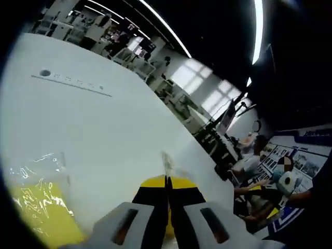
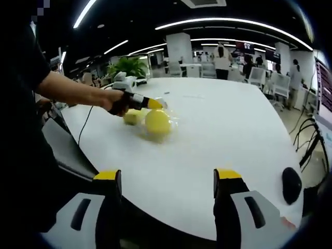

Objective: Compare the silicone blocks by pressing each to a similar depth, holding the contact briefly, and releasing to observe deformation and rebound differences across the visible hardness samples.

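Observation:
In the right gripper view two yellow silicone blocks lie mid-table: a larger rounded block (image 2: 158, 123) in clear wrap (image 2: 171, 124) and a smaller block (image 2: 132, 117) to its left. A person's hand holds my left gripper (image 2: 153, 104) just above them. In the left gripper view, my left gripper (image 1: 167, 180) has its yellow-tipped jaws together, with a sliver of clear wrap (image 1: 167, 163) pinched between them. A yellow block (image 1: 39, 210) in crinkled wrap sits at the lower left. My right gripper (image 2: 167, 179) is open near the table's front edge, far from the blocks.
The white table (image 2: 223, 129) is broad. A black rounded object (image 2: 291, 184) lies near its right edge, and a thin cable (image 2: 84, 124) runs over its left edge. A long grey strip (image 1: 72, 83) lies far across the table. Seated people (image 1: 254, 161) and office desks are beyond.

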Motion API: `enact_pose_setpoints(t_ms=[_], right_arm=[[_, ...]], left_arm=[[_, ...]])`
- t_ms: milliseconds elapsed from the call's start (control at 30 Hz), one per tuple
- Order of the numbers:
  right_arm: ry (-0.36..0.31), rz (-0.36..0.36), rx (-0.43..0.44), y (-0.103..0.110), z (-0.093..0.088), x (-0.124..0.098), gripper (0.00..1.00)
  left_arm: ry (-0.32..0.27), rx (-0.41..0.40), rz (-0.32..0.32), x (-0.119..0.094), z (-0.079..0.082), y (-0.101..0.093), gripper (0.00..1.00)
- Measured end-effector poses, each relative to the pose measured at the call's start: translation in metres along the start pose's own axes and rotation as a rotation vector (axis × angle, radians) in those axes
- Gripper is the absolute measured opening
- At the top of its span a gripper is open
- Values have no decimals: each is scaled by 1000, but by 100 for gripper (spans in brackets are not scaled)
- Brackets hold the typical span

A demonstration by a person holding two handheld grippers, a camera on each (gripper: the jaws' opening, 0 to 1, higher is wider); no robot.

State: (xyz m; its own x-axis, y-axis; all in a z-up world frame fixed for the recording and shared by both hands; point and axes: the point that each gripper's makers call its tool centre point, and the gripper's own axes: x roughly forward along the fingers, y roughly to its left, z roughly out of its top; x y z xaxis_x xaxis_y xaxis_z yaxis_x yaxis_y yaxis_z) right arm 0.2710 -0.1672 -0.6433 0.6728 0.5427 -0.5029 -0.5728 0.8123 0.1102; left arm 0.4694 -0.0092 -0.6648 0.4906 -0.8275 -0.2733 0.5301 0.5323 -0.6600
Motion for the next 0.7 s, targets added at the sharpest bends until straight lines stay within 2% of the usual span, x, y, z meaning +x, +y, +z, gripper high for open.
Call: enact_pose_setpoints(t_ms=[200, 300, 333, 467, 633, 700], right_arm=[[3, -12, -26, 4, -2, -8, 65], [11, -13, -31, 7, -7, -12, 63], [12, -13, -36, 9, -9, -14, 63], [13, -13, -56, 16, -12, -20, 63], [8, -13, -74, 20, -12, -24, 63], [10, -8, -78, 22, -12, -23, 63]], left_arm=[[-12, 20, -56, -17, -1, -25, 0], [-29, -13, -95, -26, -3, -39, 0], [-42, -50, -104, -31, -4, -44, 0], [-73, -111, -129, -44, -7, -59, 0], [-71, -53, -135, -59, -4, -73, 0], [-75, -56, -138, -66, 0, -76, 0]])
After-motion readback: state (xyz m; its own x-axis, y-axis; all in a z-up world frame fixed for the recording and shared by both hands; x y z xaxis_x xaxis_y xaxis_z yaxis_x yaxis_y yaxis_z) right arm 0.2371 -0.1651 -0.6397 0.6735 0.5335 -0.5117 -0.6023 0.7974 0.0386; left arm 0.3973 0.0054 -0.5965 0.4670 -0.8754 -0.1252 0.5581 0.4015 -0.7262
